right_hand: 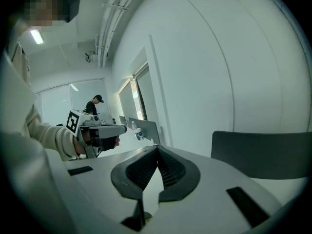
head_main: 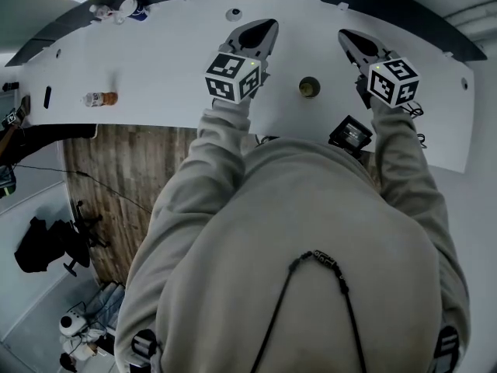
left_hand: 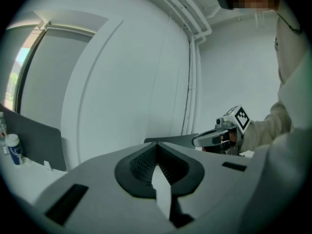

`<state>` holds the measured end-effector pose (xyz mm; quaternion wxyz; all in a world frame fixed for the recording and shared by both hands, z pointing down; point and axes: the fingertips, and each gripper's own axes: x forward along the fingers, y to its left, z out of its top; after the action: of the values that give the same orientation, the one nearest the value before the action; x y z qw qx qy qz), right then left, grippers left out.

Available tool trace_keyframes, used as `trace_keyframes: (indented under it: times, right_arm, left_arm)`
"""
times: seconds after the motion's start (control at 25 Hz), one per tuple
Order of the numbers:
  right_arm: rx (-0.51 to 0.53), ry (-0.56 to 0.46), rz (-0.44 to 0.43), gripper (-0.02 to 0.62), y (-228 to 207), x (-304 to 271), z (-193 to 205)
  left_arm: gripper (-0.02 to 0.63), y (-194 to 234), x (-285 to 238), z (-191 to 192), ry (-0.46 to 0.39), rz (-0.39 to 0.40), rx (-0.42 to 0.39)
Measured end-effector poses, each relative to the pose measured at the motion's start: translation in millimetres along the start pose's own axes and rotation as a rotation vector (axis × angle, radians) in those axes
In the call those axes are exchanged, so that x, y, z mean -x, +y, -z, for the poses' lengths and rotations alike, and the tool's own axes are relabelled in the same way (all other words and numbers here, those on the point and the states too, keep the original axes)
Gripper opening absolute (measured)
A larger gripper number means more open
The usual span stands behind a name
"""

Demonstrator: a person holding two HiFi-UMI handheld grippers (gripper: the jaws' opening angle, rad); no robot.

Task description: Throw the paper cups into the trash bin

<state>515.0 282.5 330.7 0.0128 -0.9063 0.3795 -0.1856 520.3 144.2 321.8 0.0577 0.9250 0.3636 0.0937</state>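
Left gripper [head_main: 269, 24]: hovering over the white table [head_main: 171, 61], its jaws lying closed tip to tip with nothing between them.
Right gripper [head_main: 344, 34]: hanging over the same table, well apart from the left one, its jaws also meeting at the tips and carrying nothing.
Paper cup [head_main: 309, 88]: standing upright on the table, showing as a small brownish round from above, lying between the two grippers and touching neither.
Second cup [head_main: 130, 8]: a white and blue one, sitting at the far left end of the table beside a small bottle [head_main: 102, 10].
Orange-capped bottle [head_main: 99, 99]: lying on its side near the table's near edge, well left of the left gripper.
Black device [head_main: 351, 133]: sitting at the near edge of the table, just under the right forearm.
Person: wearing a grey hooded top [head_main: 311, 239], both sleeves reaching forward over the table.
Trash bin: not showing in any view.
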Motion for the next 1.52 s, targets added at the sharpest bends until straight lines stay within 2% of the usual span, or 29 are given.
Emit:
trace_keyframes:
  times: [0.16, 0.52, 1.16, 1.44, 1.52]
  right_arm:
    - [0.006, 0.030, -0.005, 0.011, 2, -5, 10]
    - [-0.023, 0.092, -0.026, 0.011, -1, -11, 37]
    - [-0.090, 0.258, -0.076, 0.011, 7, -28, 121]
    - [-0.124, 0.346, -0.101, 0.011, -14, -33, 166]
    - [-0.124, 0.374, -0.098, 0.031, -17, -33, 174]
  left_arm:
    - [0.003, 5, 6, 8, -0.003, -0.007, 0.049]
    - [0.003, 0, 8, 29, 0.043, -0.025, 0.063]
    - [0.003, -7, 15, 108, 0.157, -0.031, 0.166]
    - [0.003, -11, -11, 142, 0.192, -0.027, 0.205]
    - [0.003, -11, -13, 147, 0.201, -0.025, 0.218]
